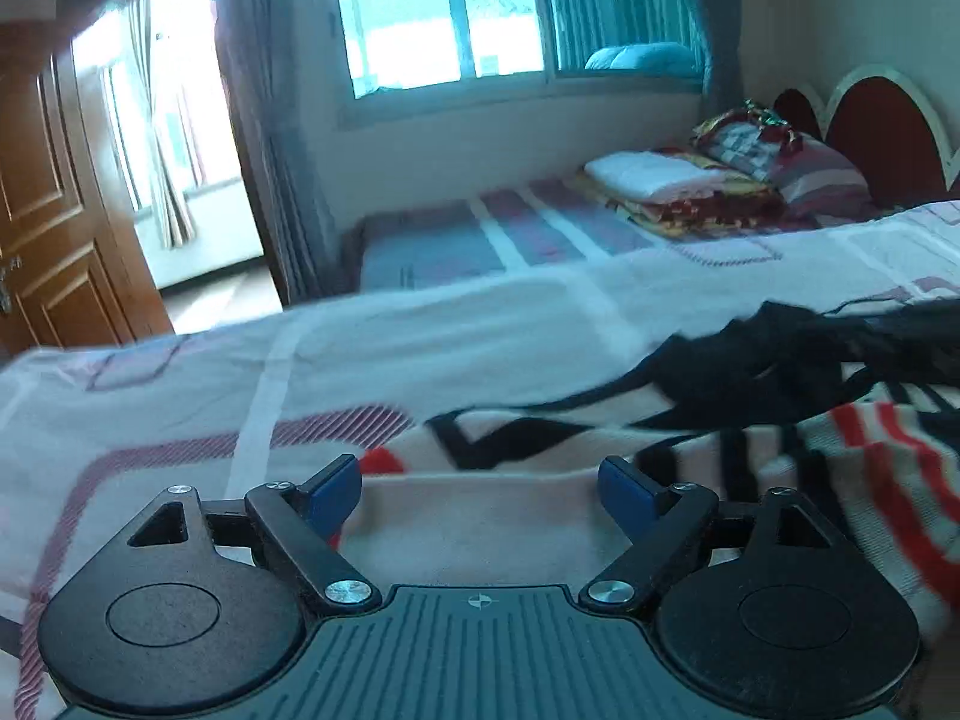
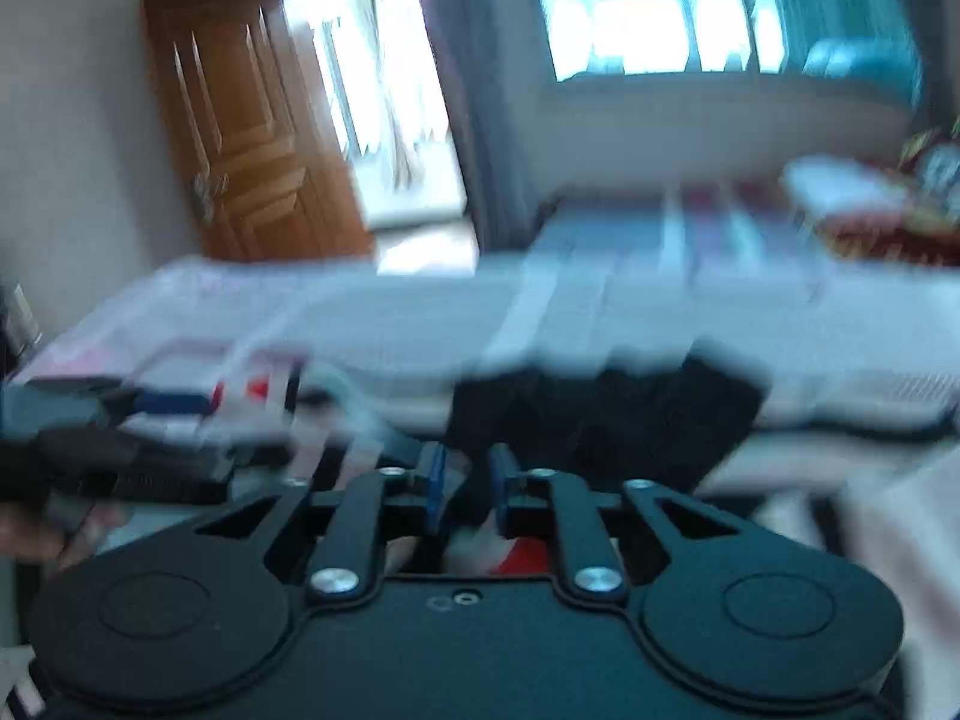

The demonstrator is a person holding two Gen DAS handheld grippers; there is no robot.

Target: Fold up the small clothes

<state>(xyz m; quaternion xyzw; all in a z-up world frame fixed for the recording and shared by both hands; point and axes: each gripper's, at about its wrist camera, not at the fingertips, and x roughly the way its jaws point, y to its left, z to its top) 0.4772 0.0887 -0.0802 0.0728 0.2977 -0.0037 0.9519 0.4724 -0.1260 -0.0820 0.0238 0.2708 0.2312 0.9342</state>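
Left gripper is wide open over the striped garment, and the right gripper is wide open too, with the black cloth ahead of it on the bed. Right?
Not quite. The right gripper has its jaws nearly together, as the right wrist view shows. The left gripper is wide open over the striped garment, and the black cloth lies ahead on the bed.

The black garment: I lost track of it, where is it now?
In the left wrist view the black garment lies bunched at the right on the bed, just beyond the striped cloth.

Two grippers (image 1: 480,474) (image 2: 468,480), one black garment (image 1: 780,360), one striped blanket (image 1: 870,468).
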